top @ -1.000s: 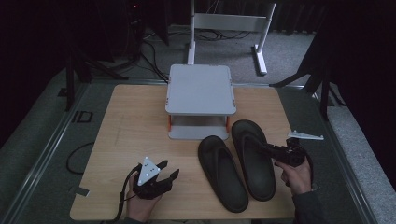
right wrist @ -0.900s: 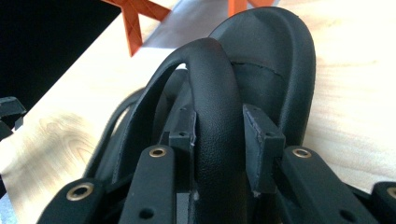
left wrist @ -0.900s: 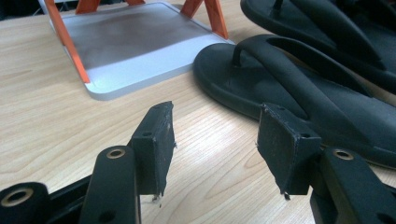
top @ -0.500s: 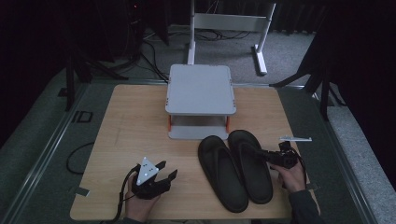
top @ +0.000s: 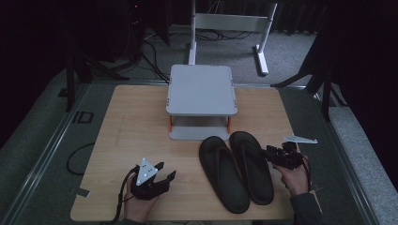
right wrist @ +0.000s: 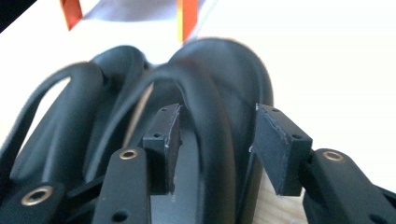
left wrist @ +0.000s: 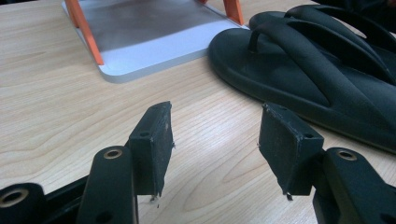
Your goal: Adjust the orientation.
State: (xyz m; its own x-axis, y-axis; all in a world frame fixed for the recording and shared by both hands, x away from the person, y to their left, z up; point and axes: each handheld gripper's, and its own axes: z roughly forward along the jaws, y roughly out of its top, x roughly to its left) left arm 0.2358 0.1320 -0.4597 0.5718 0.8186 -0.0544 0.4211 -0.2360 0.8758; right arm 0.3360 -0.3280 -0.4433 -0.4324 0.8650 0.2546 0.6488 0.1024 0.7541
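Two black, smooth rubbery flip-flops lie side by side on the wooden table [top: 131, 122], in front of the grey shelf stand [top: 202, 93] with orange legs. The right flip-flop [top: 251, 164] has its strap between the right gripper [top: 271, 154]'s jaws, which have just been opening and stand off it. The left flip-flop [top: 223, 171] lies untouched. The left gripper [top: 162, 171], low over bare wood, has its jaws apart and has been widening.
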